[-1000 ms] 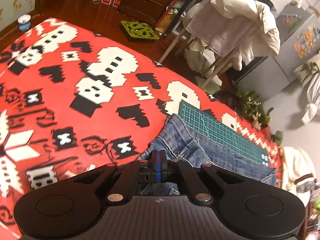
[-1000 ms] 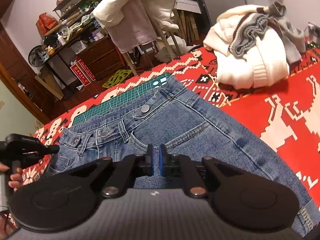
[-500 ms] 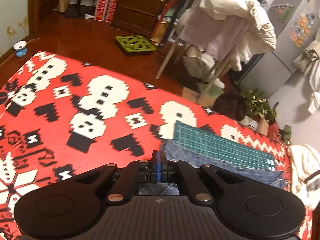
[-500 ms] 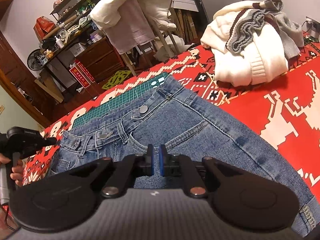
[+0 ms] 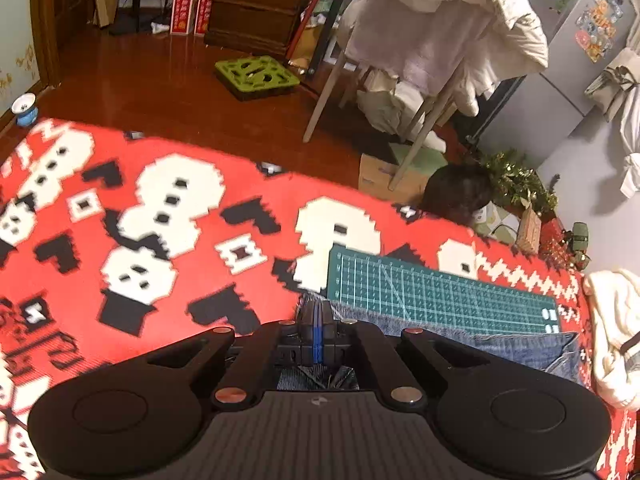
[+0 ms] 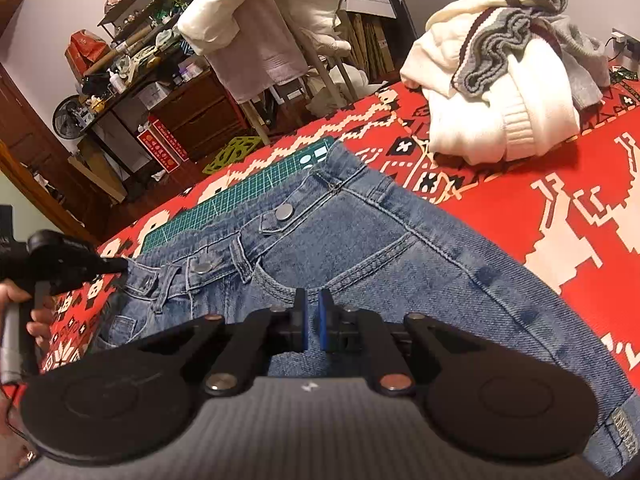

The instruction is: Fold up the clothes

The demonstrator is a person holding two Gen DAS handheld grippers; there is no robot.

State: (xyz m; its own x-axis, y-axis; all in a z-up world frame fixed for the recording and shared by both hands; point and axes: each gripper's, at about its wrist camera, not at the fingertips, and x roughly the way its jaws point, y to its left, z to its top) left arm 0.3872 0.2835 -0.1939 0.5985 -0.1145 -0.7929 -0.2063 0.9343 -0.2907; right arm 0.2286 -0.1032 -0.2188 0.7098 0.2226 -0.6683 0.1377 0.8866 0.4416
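Note:
Blue jeans (image 6: 380, 248) lie flat on a red patterned blanket (image 6: 568, 184), waistband toward a green cutting mat (image 6: 240, 200). My right gripper (image 6: 312, 308) hovers low over the thigh area. Its blue pads are a narrow slit apart with denim showing between them, so it looks shut on a fold. In the left wrist view my left gripper (image 5: 317, 312) has its pads pressed together, with denim at its tip and under the fingers. The jeans (image 5: 500, 344) stretch away to its right. The right wrist view shows the left gripper (image 6: 116, 266) at the waistband's far corner, a hand (image 6: 36, 320) holding it.
A pile of white and grey knitwear (image 6: 500, 92) sits on the blanket at the back right, also seen as a pale heap (image 5: 612, 320). Past the blanket's edge are a wooden floor (image 5: 180, 92), a chair draped with clothes (image 5: 440, 32) and a green tray (image 5: 256, 76).
The left gripper has risen and pulled back while staying shut; less of the jeans and more of the floor now show in its view. The right gripper's view has barely shifted.

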